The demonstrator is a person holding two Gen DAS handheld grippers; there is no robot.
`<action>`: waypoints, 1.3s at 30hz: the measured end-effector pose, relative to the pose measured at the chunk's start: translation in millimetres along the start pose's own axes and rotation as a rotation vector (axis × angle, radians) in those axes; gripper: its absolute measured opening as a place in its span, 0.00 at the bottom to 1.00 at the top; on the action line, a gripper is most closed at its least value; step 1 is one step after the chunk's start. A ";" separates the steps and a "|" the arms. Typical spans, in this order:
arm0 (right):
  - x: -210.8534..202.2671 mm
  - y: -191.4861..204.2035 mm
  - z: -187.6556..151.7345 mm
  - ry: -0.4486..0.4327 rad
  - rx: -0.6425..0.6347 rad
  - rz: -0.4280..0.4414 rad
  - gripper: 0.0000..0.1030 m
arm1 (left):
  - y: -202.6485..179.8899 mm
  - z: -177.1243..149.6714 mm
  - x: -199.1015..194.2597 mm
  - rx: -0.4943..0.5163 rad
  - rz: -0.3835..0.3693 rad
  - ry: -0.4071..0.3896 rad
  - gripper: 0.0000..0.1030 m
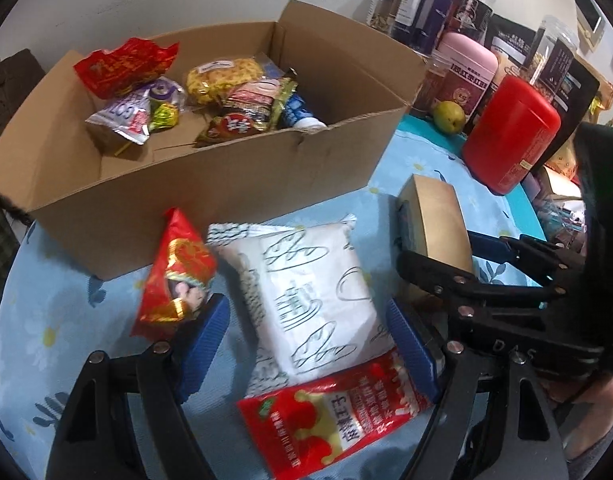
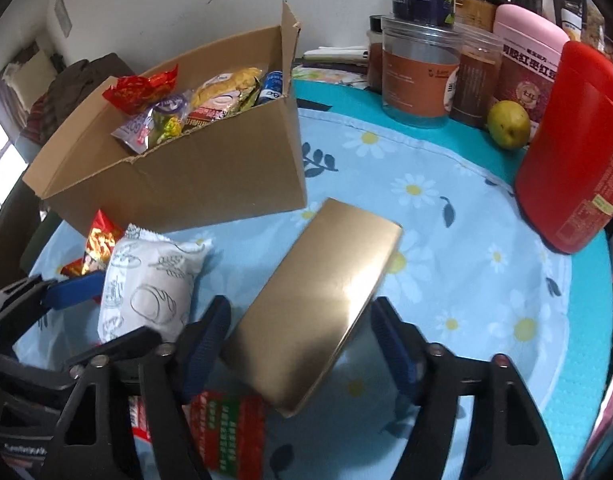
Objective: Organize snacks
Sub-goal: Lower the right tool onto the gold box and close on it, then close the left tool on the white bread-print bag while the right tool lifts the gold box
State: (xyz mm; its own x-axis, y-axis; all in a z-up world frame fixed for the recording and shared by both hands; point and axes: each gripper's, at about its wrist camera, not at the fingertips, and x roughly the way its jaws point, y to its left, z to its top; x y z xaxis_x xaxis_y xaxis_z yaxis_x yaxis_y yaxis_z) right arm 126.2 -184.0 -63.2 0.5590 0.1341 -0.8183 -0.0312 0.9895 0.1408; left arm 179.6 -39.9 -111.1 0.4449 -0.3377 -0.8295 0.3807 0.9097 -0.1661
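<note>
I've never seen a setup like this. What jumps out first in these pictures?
An open brown cardboard box stuffed with bright snack packets sits at the back of the daisy-print blue tablecloth. In front, the left tool straddles a white bread-print pouch, and the right tool straddles a shiny gold rectangular box. A tall red canister stands on the right.

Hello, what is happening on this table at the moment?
A person is sorting snacks into a cardboard box, holding tongs in each hand. The left tongs are open around a white bread packet on the flowered cloth. The right tongs straddle a gold box, not clearly gripping it. Two red packets lie near the bread. Several snacks are already in the box.
</note>
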 end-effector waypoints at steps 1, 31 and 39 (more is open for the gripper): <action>-0.8 -0.5 -0.2 0.000 -0.006 -0.007 0.60 | -1.3 0.9 1.9 0.002 0.007 0.002 0.78; -76.7 10.2 -111.9 0.056 -0.106 -0.017 0.43 | -38.3 -83.3 -36.6 0.125 -0.041 0.119 0.55; -82.0 17.3 -121.1 0.069 -0.146 -0.009 0.44 | -38.1 -94.4 -31.5 0.114 -0.030 0.150 0.59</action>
State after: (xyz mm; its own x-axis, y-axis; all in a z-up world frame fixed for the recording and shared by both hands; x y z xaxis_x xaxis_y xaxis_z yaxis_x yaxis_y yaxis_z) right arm -20.6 -171.4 -61.2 0.5015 0.1237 -0.8563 -0.1499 0.9872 0.0549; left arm 74.6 -41.1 -129.0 0.3091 -0.3168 -0.8967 0.4852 0.8635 -0.1378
